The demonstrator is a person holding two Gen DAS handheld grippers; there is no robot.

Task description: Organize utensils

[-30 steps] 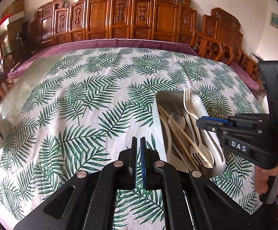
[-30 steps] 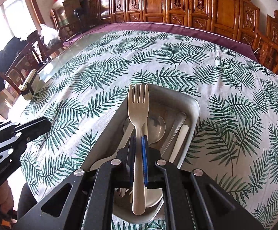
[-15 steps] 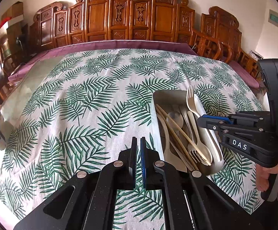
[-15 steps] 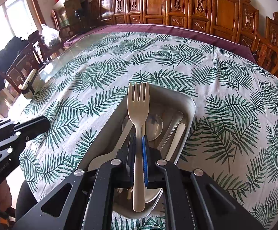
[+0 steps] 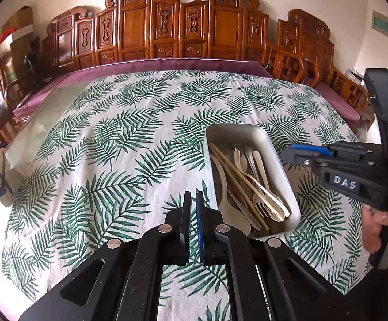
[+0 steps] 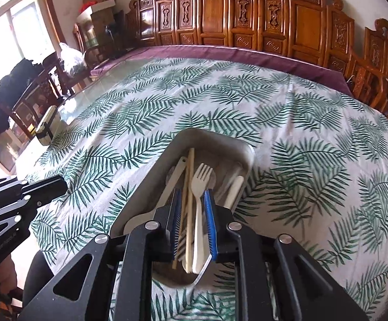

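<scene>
Open passage is offered by the leaf-print tablecloth (image 5: 119,144) left of and beyond the tray (image 5: 287,187), while the far edge is walled off by carved wooden chairs (image 5: 167,26).

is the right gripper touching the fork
Apart. In the right wrist view the right gripper has its jaws opening over the tray; the fork lies between them with a visible gap to each pad.

Right gripper (image 6: 192,195) jaws opening above tray (image 6: 151,187); cream fork (image 6: 198,203) between pads, untouched.
</scene>
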